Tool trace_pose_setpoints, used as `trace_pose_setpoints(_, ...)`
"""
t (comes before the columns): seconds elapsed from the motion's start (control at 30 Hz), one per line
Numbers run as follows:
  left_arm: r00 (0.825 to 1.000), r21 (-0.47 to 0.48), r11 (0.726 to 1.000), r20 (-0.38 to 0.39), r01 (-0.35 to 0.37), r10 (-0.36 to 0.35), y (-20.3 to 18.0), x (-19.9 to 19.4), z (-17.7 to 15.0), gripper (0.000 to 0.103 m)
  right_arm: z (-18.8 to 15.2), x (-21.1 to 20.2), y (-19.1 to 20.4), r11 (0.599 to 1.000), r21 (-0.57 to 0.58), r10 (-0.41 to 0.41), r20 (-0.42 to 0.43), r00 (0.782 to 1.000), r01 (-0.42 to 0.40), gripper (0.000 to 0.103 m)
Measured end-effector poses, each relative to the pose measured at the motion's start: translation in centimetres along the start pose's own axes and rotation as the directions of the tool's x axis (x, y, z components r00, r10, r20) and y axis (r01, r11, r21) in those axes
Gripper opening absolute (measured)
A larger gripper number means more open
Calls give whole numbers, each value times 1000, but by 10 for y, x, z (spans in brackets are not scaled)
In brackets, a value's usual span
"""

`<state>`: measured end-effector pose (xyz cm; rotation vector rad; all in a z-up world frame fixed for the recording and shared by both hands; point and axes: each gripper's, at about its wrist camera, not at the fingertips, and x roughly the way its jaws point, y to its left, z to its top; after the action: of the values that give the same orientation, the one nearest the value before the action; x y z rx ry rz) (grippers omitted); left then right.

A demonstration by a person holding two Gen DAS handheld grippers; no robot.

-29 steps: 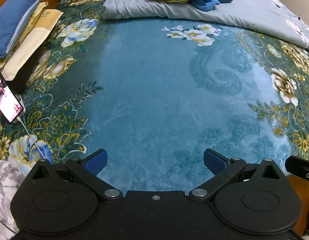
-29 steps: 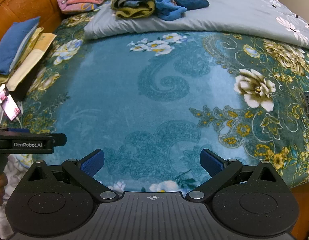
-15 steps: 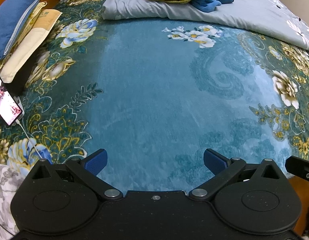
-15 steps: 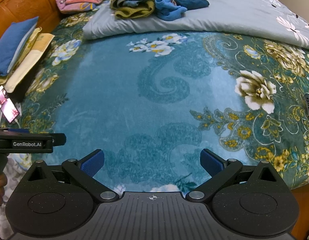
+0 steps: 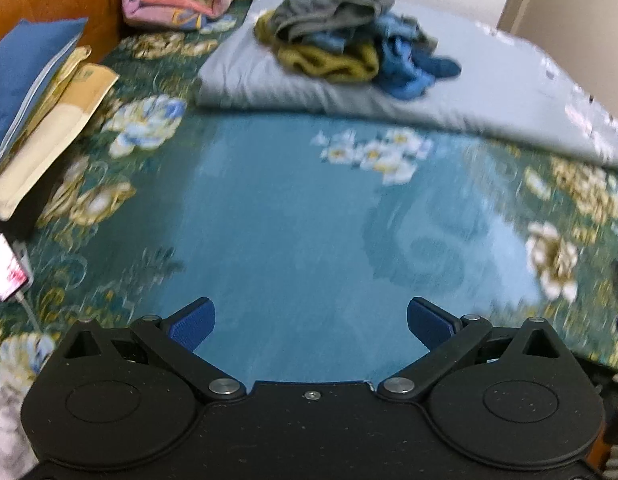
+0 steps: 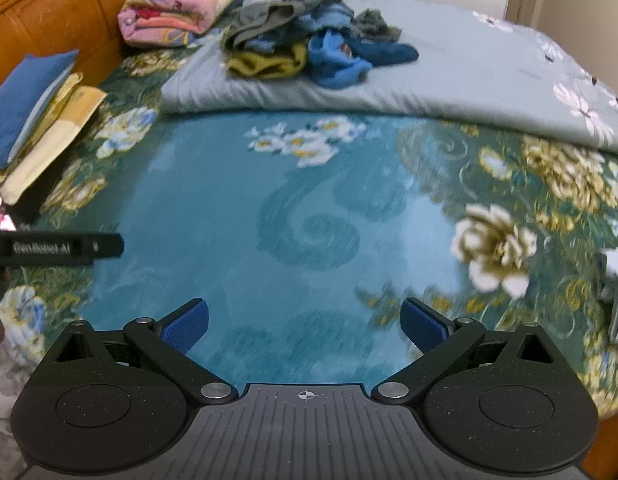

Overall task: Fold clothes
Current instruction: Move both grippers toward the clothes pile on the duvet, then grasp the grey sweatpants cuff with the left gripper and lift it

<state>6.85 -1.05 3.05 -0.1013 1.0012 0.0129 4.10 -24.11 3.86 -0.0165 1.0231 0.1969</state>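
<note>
A pile of unfolded clothes point(image 5: 349, 40), grey, olive and blue, lies on a grey quilt point(image 5: 489, 92) at the far side of the bed; it also shows in the right wrist view point(image 6: 305, 48). My left gripper point(image 5: 311, 324) is open and empty above the teal floral bedspread point(image 5: 289, 220), well short of the pile. My right gripper point(image 6: 305, 326) is open and empty over the same bedspread point(image 6: 229, 184). The left gripper's body point(image 6: 57, 248) shows at the left of the right wrist view.
A folded pink floral blanket point(image 6: 177, 12) lies by the orange headboard point(image 6: 49, 12). A blue pillow and cream pillows point(image 5: 33, 96) are stacked at the left. A lit phone on a cable point(image 5: 5, 272) lies at the left edge. A white object point(image 6: 617, 296) sits at the right edge.
Both grippers have tilted up and moved forward, so the clothes pile, pink blanket and headboard now sit lower in view. Both stay open and empty.
</note>
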Motion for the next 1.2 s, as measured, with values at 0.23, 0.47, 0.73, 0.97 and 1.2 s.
trace_pose_setpoints(0.23, 998, 4, 999, 46, -45, 45, -19, 23, 47, 101, 44, 32, -32, 999, 16, 34, 16, 999, -34, 103)
trace_pose_setpoints(0.47, 992, -43, 993, 65, -106, 108, -28, 59, 98, 101, 95, 77, -70, 997, 16, 80, 8, 997, -80, 103)
trace_pose_setpoints(0.73, 975, -76, 985, 148, -158, 168, -43, 103, 206, 101, 153, 138, -118, 993, 76, 92, 10, 996, -93, 103)
trace_pose_setpoints(0.97, 959, -51, 990, 246, -131, 140, -70, 159, 308, 100, 164, 177, -148, 984, 153, 93, -22, 995, -89, 103)
trace_pose_setpoints(1.2, 958, 0, 993, 261, -122, 118, -103, 234, 372, 91, 142, 198, -184, 970, 237, 72, -83, 994, -50, 103)
